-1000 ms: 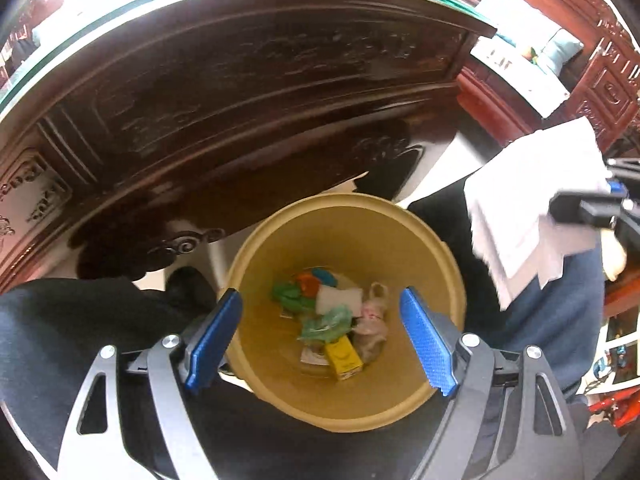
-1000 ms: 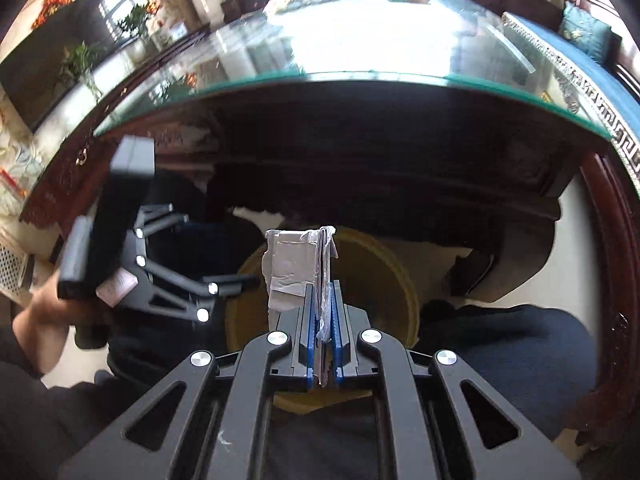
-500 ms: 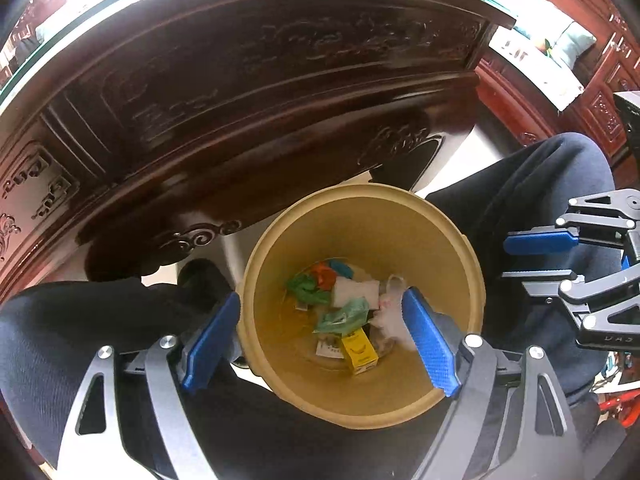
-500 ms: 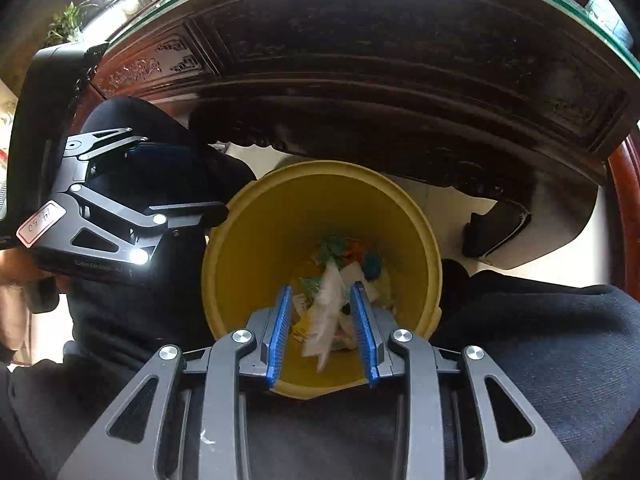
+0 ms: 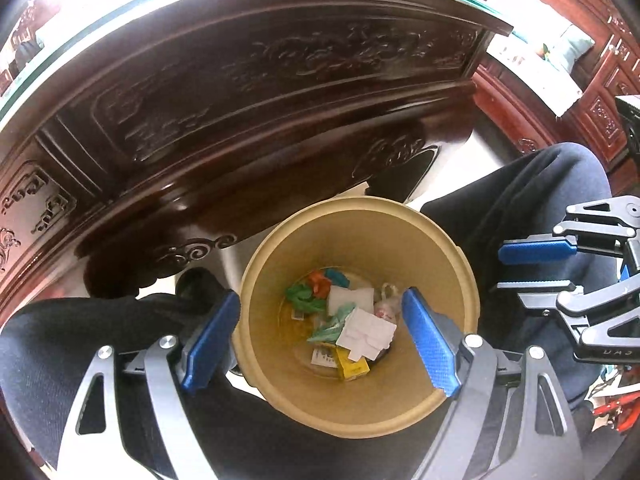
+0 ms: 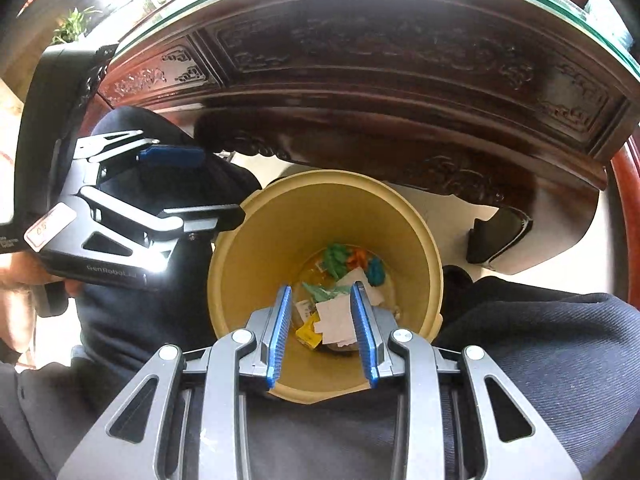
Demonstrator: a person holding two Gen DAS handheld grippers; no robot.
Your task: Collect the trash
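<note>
A yellow trash bin (image 5: 460, 280) (image 6: 256, 240) stands on the floor between the person's legs. A white folded paper (image 5: 366, 334) (image 6: 336, 318) lies on top of the coloured scraps at its bottom. My left gripper (image 5: 320, 336) is open and empty above the bin, and it also shows at the left of the right wrist view (image 6: 200, 184). My right gripper (image 6: 323, 328) is open and empty over the bin's near rim, and it shows at the right of the left wrist view (image 5: 532, 268).
A dark carved wooden table (image 5: 260, 92) (image 6: 400, 72) with a glass top rises just behind the bin. The person's dark trouser legs (image 5: 80, 344) (image 6: 540, 340) flank the bin on both sides. Red carved furniture (image 5: 592, 92) stands far right.
My right gripper came down over the bin, opened and let go of the white paper, which fell onto the trash inside. My left gripper stayed open above the bin.
</note>
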